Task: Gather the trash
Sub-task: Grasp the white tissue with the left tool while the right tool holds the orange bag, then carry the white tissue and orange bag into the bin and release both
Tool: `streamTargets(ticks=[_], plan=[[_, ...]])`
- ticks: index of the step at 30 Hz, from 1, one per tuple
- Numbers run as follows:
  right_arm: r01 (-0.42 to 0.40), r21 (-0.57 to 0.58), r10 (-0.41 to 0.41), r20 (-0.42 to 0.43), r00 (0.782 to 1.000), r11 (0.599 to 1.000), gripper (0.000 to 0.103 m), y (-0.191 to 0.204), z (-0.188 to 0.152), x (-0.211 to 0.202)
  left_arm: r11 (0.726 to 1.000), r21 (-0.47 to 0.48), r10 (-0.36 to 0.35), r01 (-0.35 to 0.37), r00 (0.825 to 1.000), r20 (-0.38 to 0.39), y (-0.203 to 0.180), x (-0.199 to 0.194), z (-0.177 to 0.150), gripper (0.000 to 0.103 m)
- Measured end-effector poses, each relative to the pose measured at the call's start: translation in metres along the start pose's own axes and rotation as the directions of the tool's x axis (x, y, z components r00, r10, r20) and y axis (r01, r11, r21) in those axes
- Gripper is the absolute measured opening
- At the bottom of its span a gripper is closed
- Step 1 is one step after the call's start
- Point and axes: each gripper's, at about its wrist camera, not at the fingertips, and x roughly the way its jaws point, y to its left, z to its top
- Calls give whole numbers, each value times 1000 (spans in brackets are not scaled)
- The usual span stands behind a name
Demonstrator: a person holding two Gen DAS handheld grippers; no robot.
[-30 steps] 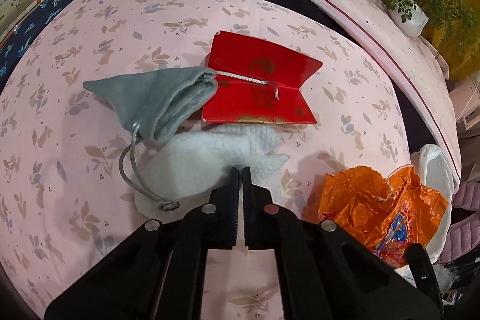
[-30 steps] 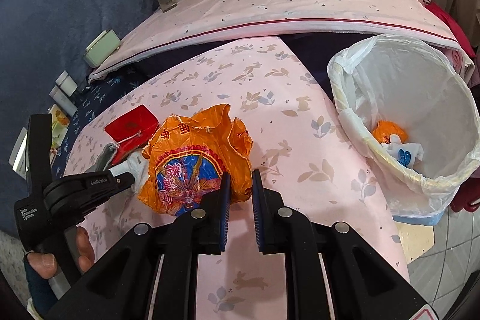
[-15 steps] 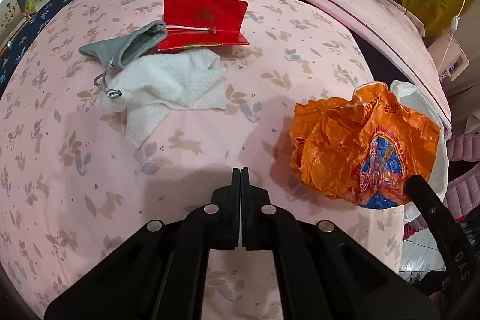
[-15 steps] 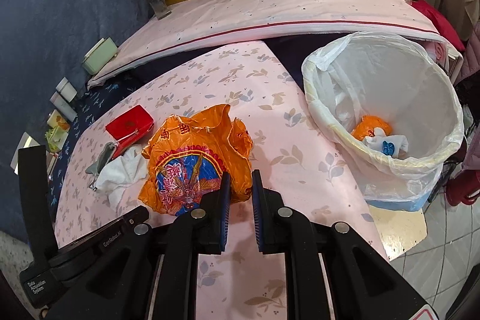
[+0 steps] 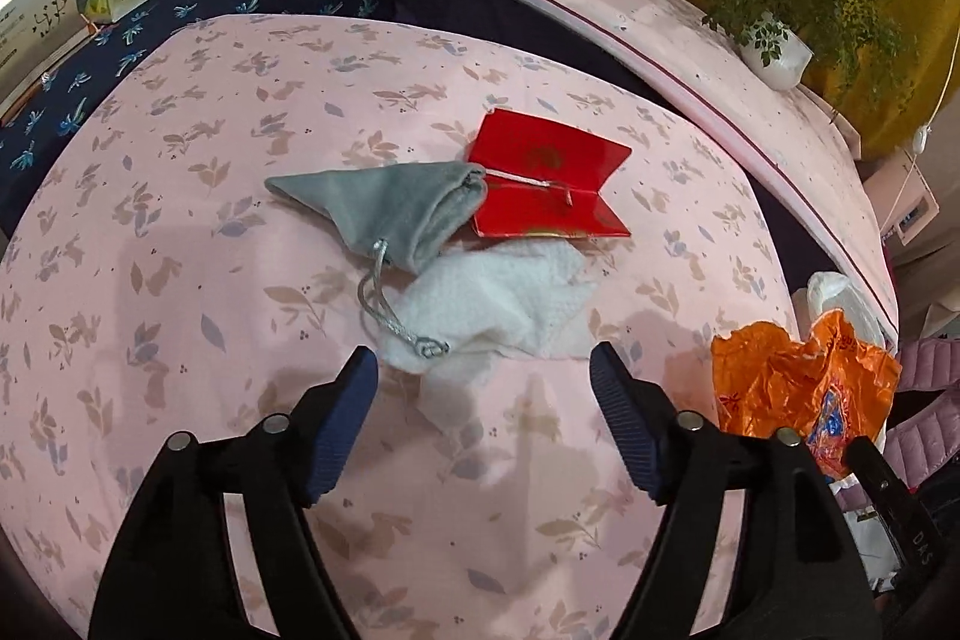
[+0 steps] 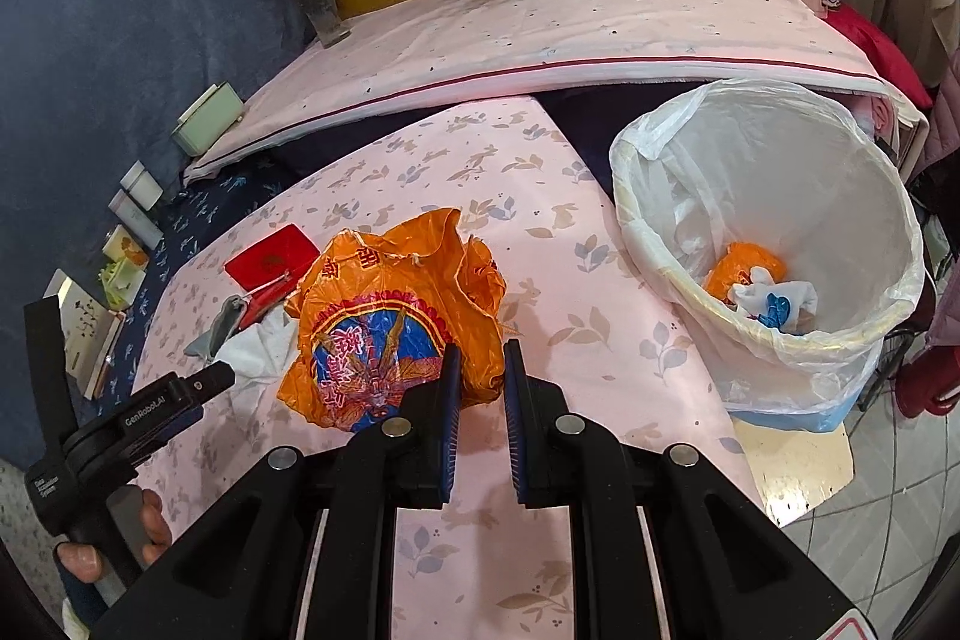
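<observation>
A crumpled white tissue (image 5: 501,301) is seen lying on the pink leaf-printed tablecloth (image 5: 180,232), its far edge tucked under a grey drawstring pouch (image 5: 396,208) that overlaps a red folded card (image 5: 546,184). The left gripper (image 5: 483,382) is held just short of the tissue with its fingers spread wide apart and nothing between them. To the right, a crumpled orange plastic bag (image 6: 390,322) is spread on the cloth; its near edge is pinched between the nearly closed fingers of the right gripper (image 6: 480,376). A white-lined trash bin (image 6: 774,244) stands beside the table edge, with orange and white scraps inside.
</observation>
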Motion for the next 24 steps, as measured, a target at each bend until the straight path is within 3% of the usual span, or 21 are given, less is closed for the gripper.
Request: streamTargets(ticks=[6, 14, 24], plan=[[-8, -13, 7, -14, 1000, 1000, 13, 7, 3, 10, 999, -24, 42, -43, 999, -12, 8, 28, 11, 70], [-3, -8, 3, -32, 999, 1000, 13, 7, 1, 18, 998, 21, 56, -56, 998, -9, -5, 29, 2, 14], [-20, -13, 20, -2, 1000, 1000, 13, 6, 0, 2, 998, 68, -13, 13, 1000, 3, -32, -12, -21, 10]])
